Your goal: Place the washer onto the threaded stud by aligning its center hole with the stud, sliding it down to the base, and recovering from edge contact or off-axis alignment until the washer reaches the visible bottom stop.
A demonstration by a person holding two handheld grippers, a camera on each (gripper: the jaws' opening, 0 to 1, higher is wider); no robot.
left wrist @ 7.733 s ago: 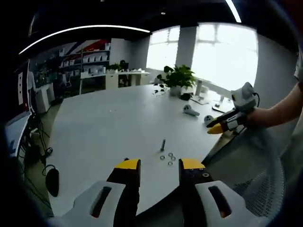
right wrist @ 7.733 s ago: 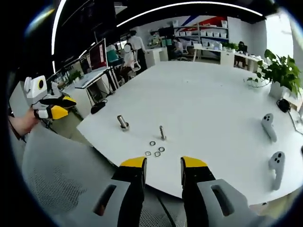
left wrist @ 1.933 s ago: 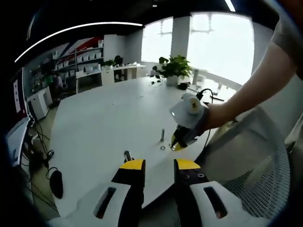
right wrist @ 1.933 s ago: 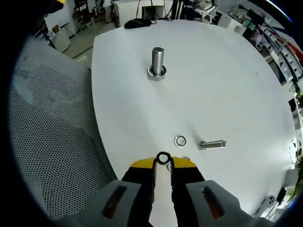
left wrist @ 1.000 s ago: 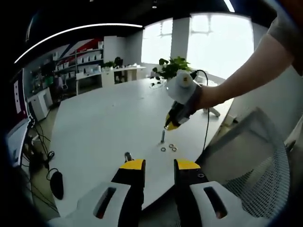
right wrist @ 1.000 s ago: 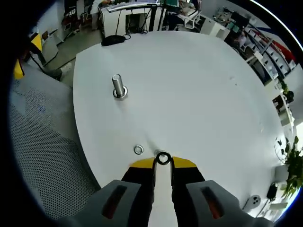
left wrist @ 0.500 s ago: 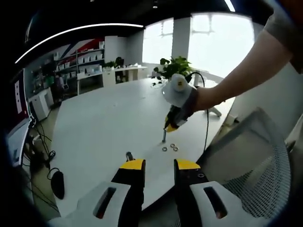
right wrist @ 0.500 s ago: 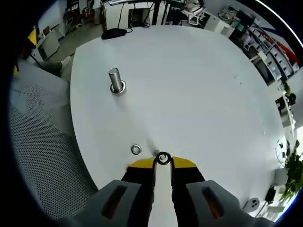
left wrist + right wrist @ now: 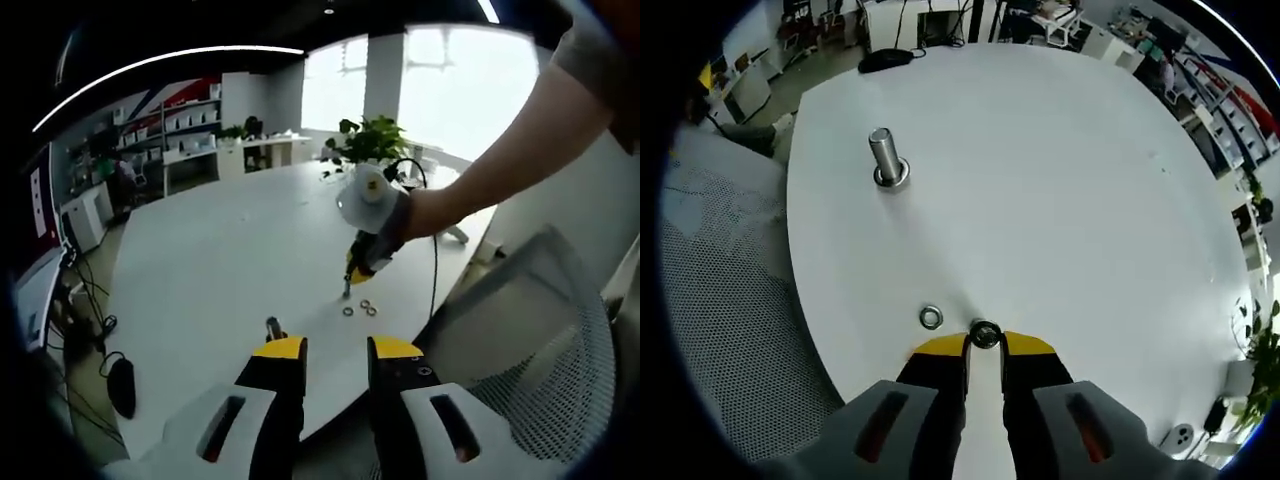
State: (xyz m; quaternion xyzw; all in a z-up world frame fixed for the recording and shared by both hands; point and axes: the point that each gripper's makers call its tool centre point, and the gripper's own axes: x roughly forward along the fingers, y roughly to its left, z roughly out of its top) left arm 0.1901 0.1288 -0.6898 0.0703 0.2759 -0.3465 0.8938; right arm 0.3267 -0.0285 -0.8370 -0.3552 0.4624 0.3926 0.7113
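Note:
My right gripper (image 9: pixel 985 346) is shut on a small steel washer (image 9: pixel 985 323), held flat between the yellow fingertips. Grey metal shows through the washer's hole; I cannot tell whether that is the stud's tip. In the left gripper view, the right gripper (image 9: pixel 357 270) sits in a person's hand directly over the slim threaded stud (image 9: pixel 346 291), touching or almost touching its top. Two loose washers (image 9: pixel 357 308) lie beside the stud's base; one of them (image 9: pixel 931 318) is also in the right gripper view. My left gripper (image 9: pixel 335 350) hangs open near the table edge with nothing between its jaws.
A thicker bolt (image 9: pixel 885 158) stands upright on the round white table (image 9: pixel 1070 180), left of the stud; it also shows as the bolt (image 9: pixel 270 326) by my left fingertips. A mesh chair (image 9: pixel 730 330) borders the table edge. A potted plant (image 9: pixel 372 150) stands at the far side.
The right gripper, still holding the washer, has come down and slightly left onto the top of the slim stud. The left gripper has stayed where it was.

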